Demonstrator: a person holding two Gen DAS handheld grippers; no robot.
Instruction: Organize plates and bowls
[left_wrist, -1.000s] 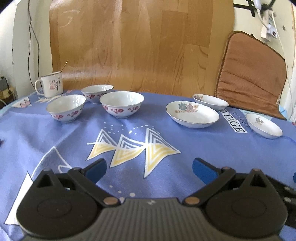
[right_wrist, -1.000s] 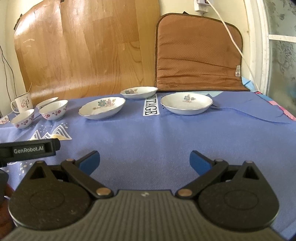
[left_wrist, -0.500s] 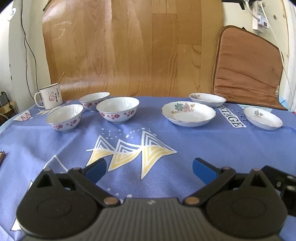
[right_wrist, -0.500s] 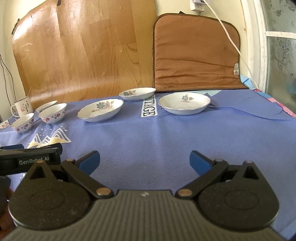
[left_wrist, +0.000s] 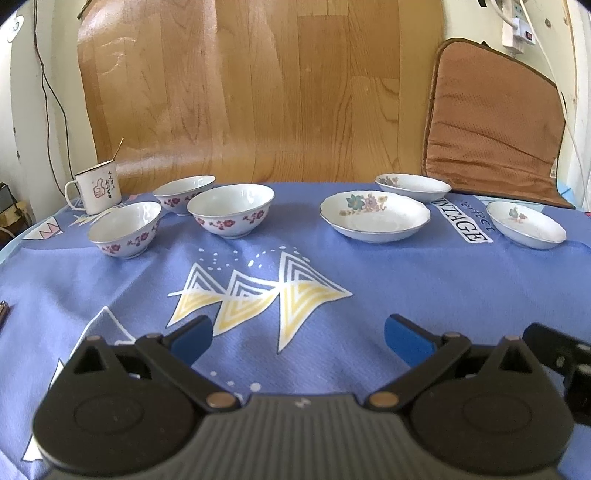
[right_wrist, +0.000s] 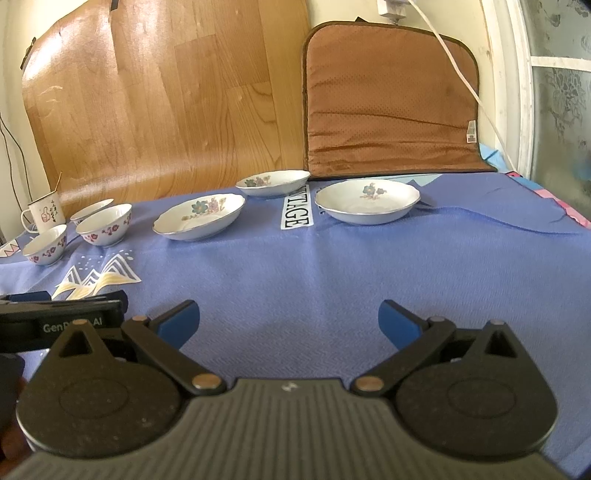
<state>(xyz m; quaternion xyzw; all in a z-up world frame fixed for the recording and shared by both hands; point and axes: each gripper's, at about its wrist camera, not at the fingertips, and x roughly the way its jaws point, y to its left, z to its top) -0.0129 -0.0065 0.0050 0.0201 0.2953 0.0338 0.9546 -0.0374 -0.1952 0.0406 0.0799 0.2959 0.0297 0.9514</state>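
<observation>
the table (left_wrist: 406, 280) is covered by a blue cloth. three plates (left_wrist: 375, 216) are set right of three bowls (left_wrist: 231, 210) at its far side. left hand-held gripper (left_wrist: 297, 334) and right hand-held gripper (right_wrist: 288, 319) are held apart, empty.

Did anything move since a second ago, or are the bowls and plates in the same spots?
Only the views shifted: the left gripper levelled out from a tilt. Both it and the right gripper stayed open and empty. The bowls and plates stayed put.
</observation>
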